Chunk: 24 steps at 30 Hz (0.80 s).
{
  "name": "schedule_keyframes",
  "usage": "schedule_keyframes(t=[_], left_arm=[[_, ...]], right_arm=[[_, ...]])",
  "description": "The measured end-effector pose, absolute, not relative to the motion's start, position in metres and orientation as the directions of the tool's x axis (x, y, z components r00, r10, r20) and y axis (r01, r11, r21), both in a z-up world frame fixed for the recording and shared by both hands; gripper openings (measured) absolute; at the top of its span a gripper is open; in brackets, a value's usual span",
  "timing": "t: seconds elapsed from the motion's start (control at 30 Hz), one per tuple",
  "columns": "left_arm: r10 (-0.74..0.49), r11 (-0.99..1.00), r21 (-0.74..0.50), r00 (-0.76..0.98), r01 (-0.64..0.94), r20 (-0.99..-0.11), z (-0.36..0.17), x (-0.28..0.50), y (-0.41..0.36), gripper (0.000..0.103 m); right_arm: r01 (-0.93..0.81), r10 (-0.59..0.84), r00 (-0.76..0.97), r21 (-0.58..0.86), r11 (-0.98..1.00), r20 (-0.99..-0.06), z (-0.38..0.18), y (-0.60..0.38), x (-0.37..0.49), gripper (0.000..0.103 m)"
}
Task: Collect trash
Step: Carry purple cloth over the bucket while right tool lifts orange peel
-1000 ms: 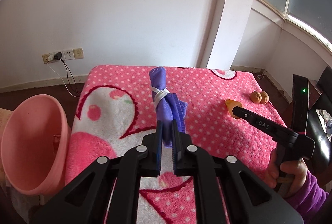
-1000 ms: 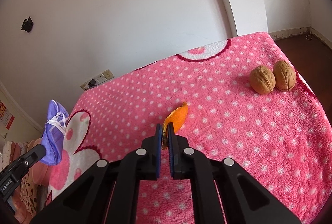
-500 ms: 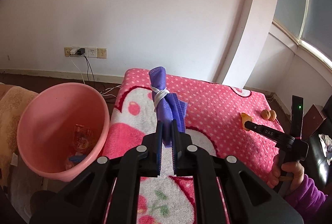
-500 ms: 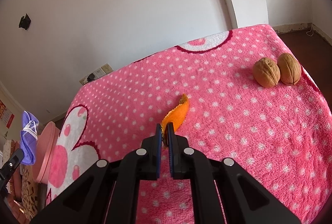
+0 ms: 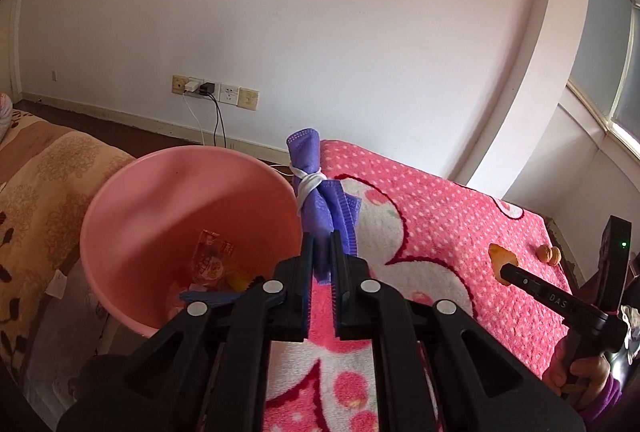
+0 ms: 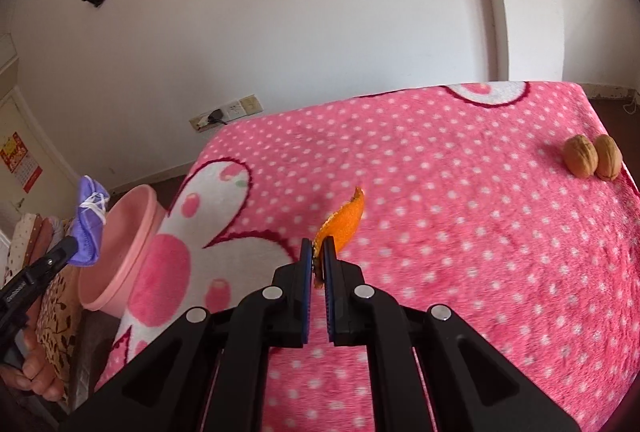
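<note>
My left gripper is shut on a rolled purple face mask tied with its white strap, held upright at the right rim of the pink bin. The bin holds wrappers and other trash. In the right wrist view the mask hangs beside the bin. My right gripper is shut on an orange peel, held above the pink dotted blanket. The peel also shows in the left wrist view.
Two walnuts lie near the blanket's far right edge. A brown patterned cushion lies left of the bin. Wall sockets with plugged cables sit behind the bin.
My left gripper has swung left with the mask, from over the blanket to the bin's rim. My right gripper has lifted and pulled back with the peel.
</note>
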<state>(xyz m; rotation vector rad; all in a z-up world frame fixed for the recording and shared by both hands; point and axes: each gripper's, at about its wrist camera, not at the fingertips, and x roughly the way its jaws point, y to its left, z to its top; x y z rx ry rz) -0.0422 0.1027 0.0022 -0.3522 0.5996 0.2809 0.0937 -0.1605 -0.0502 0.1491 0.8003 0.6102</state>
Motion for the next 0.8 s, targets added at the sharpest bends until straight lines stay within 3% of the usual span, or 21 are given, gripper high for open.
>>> schedule_keyframes(t=[0.4,0.8], left_arm=[[0.206,0.856,-0.275,0.778,-0.437,-0.594,-0.012,-0.071,0.147,0.007],[0.217,0.819,-0.305,0.754,-0.486,-0.619,-0.029,-0.088,0.173,0.007]], right_arm=[[-0.688,0.740,0.353,0.377,0.620,-0.572,-0.003,-0.047,0.062,0.005],[-0.775,0.761,0.210,0.370,0.512,-0.613,-0.005,0.030,0.042,0.005]])
